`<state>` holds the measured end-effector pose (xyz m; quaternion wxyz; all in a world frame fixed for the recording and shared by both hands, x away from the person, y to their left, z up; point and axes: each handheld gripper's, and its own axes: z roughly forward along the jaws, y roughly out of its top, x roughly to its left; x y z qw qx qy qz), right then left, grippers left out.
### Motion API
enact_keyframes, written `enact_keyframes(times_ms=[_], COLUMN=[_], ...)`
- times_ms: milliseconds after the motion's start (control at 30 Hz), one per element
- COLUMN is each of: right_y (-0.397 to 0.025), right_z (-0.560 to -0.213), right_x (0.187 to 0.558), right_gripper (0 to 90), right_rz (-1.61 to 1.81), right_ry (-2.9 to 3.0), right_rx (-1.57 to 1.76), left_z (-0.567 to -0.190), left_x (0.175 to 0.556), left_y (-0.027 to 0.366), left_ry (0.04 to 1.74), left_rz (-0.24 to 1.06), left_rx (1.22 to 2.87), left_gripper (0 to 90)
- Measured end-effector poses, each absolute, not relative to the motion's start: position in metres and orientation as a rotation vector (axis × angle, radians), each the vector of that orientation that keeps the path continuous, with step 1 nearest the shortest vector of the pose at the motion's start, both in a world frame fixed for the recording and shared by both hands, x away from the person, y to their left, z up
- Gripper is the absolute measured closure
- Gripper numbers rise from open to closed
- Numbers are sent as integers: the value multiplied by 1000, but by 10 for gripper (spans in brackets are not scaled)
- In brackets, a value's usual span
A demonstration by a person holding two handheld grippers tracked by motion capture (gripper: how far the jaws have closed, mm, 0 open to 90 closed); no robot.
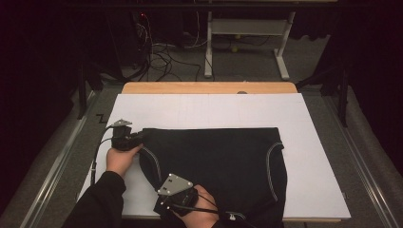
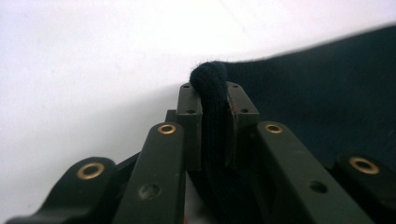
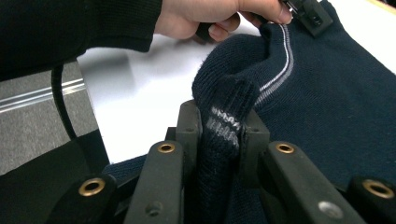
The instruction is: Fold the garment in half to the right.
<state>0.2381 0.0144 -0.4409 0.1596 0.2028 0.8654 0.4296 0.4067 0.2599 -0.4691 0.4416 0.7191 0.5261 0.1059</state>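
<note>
A dark navy knitted garment [image 1: 218, 161] with pale grey seam stripes lies spread on the white sheet [image 1: 313, 156]. My left gripper [image 1: 137, 138] is shut on the garment's upper left corner, and a rolled fold of the knit [image 2: 212, 88] sits pinched between its jaws. My right gripper [image 1: 164, 197] is shut on the garment's left edge near the table's front, with striped knit [image 3: 224, 121] bunched between its jaws. In the right gripper view the other hand [image 3: 210, 16] and the left gripper [image 3: 310, 14] show farther off, at the top.
The white sheet covers a wooden table whose far edge [image 1: 209, 87] shows. Bare sheet [image 1: 209, 111] lies beyond the garment and to its right. Beyond the table, cables [image 1: 161, 59] and a desk frame [image 1: 247, 28] stand on grey carpet. Metal rails [image 1: 57, 164] run along both sides.
</note>
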Motion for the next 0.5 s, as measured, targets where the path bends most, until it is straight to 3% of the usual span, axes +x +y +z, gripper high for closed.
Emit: enact_keyframes(times_ms=[367,500], right_y=[7,8], right_z=[-425,-422], right_x=[236,235], right_gripper=[759,760], right_rz=[1285,1281], right_ry=[2440,2421], right_rx=[561,555], left_z=[-431,-433], left_x=[406,410], left_y=[243,246], left_ry=[1322,1334], left_rz=[345,306], left_rx=[1708,1687], left_gripper=[749,750])
